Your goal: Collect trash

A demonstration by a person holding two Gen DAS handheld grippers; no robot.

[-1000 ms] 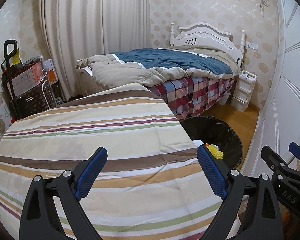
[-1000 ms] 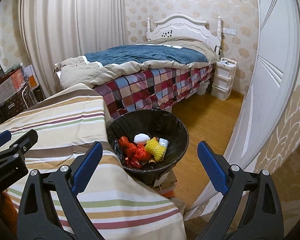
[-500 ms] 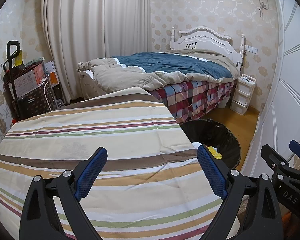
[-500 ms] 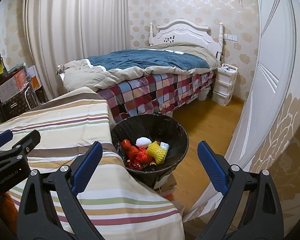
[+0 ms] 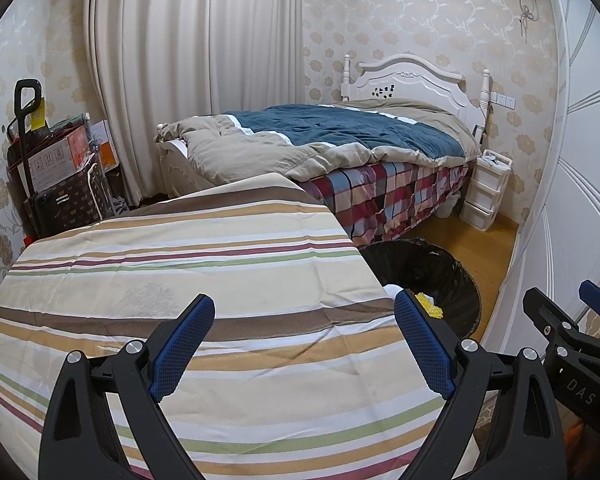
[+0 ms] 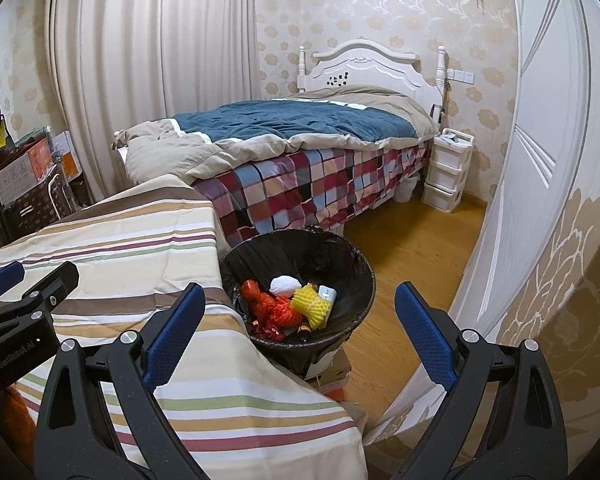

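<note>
Trash is seen in the bin (image 6: 300, 276), at the lower centre of the right wrist view: a red net (image 6: 274, 308), a white wad (image 6: 285, 286), a yellow foam net (image 6: 310, 306) and a small white box (image 6: 327, 294), all lying together on the black liner. In the left wrist view only the bin's rim (image 5: 440, 264) and a bit of yellow are shown, at the lower right, behind the edge of the striped cloth (image 5: 188, 264).

Both tools are released. The left gripper (image 5: 304, 348) is held with its jaws spread wide above the cloth, and nothing is between them. The right gripper (image 6: 296, 340) is spread in the same way, over the near rim of the bin and the cloth corner, and it is empty too.

No loose piece can be found on the cloth in either view, so the collecting is judged to be almost or fully done. For this step to be done well, the whole cloth should be looked over once more, also the far edge at the upper left. If a piece is found, it should be approached with the jaws kept wide, gripped at its middle, carried over the bin's centre, and let go only when it is well inside the rim. The liner edge should not be caught.
</note>
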